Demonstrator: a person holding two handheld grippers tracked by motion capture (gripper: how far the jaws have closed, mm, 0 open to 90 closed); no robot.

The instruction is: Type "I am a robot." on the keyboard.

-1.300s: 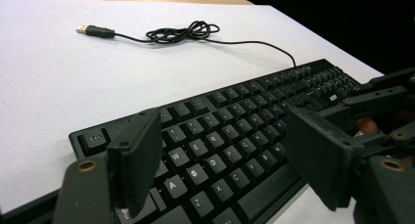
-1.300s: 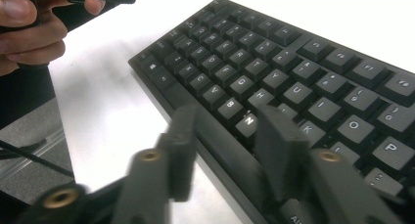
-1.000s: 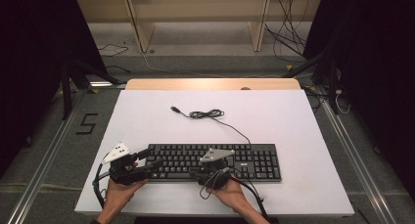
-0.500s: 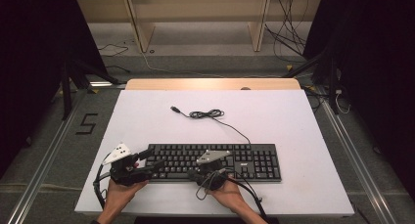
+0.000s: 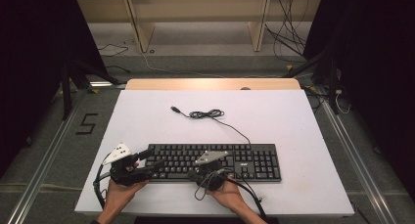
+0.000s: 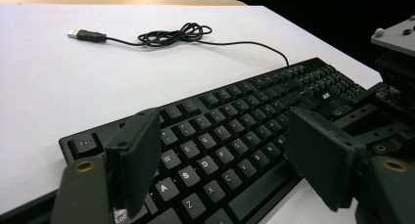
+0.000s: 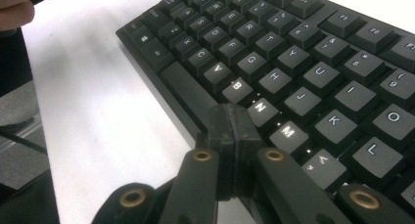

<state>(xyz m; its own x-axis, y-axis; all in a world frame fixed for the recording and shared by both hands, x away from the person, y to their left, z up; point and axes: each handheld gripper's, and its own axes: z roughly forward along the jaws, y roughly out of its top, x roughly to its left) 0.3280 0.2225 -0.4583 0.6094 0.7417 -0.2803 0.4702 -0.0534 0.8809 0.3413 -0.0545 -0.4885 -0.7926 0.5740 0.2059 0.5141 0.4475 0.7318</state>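
From the high view, the black keyboard (image 5: 215, 161) lies along the near edge of the white table (image 5: 293, 116), its cable (image 5: 210, 115) trailing to a loose coil farther back. The left gripper (image 5: 155, 164) sits at the keyboard's left end and the right gripper (image 5: 198, 175) at its near edge around the middle. Compared with a second ago neither hand has shifted; the right jaws have just been closing with nothing between them.

In the left gripper view, its jaws stand spread wide over the left letter keys (image 6: 205, 163), grasping nothing.

In the right gripper view, the two pads (image 7: 233, 131) are pressed flat together, empty, their tip over the near edge by the space bar (image 7: 188, 89) and the N key. Clenched into one blunt tip like this, the gripper looks readied to poke a key rather than lift anything
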